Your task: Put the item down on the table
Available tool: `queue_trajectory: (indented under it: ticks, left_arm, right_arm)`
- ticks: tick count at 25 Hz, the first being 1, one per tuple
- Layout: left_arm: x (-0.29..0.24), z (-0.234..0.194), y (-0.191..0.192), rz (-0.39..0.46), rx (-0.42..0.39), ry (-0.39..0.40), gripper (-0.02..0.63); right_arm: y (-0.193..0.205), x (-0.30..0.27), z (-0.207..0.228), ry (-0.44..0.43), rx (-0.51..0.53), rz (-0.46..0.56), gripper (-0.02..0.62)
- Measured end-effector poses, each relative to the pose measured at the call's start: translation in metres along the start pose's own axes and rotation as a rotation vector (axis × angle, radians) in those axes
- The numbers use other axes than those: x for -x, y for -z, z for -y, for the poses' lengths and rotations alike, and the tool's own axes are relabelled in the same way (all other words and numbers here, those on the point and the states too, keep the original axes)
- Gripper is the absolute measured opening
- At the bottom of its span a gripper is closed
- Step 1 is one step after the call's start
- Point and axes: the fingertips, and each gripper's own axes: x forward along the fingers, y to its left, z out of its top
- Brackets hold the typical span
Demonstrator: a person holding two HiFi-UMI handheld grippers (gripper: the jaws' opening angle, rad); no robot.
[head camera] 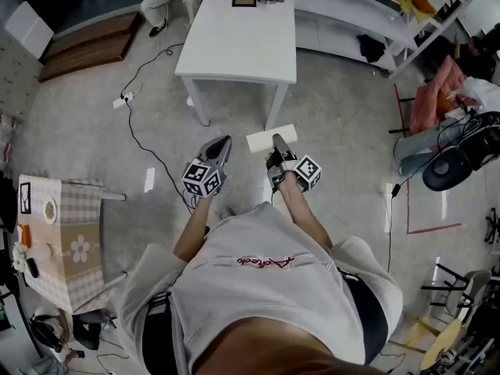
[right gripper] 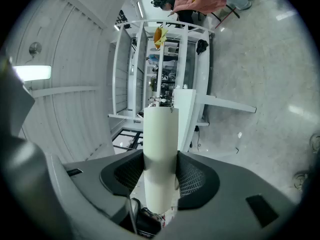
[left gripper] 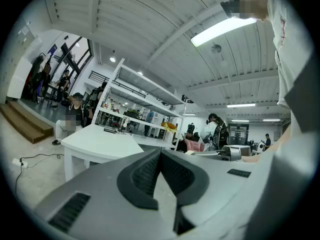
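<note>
Grey polished floor fills the room, with a white table [head camera: 238,37] standing ahead of the person and long white shelves [head camera: 351,6] behind it. A black cable [head camera: 144,143] trails across the floor to the left, and a small table with a checked cloth [head camera: 70,241] stands at the far left. The person holds 2 grippers level in front of the body. The left gripper [head camera: 225,141] [left gripper: 160,152] has its jaws closed tip to tip with nothing between them. The right gripper [head camera: 279,144] [right gripper: 161,160] clamps a white block [head camera: 262,141] [right gripper: 161,134] between its ridged pads, and the block juts forward past the jaw tips. The block is up in the air on the person's side of the white table, not resting on it.
</note>
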Motion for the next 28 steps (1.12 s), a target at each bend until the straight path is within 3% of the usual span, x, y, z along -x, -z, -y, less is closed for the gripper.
queue_trajectory:
  ticks: [28]
  left_arm:
    - [-0.014, 0.033, 0.015, -0.029, 0.0, -0.027, 0.019]
  right_arm:
    - [-0.029, 0.023, 0.01, -0.015, -0.027, -0.03, 0.201]
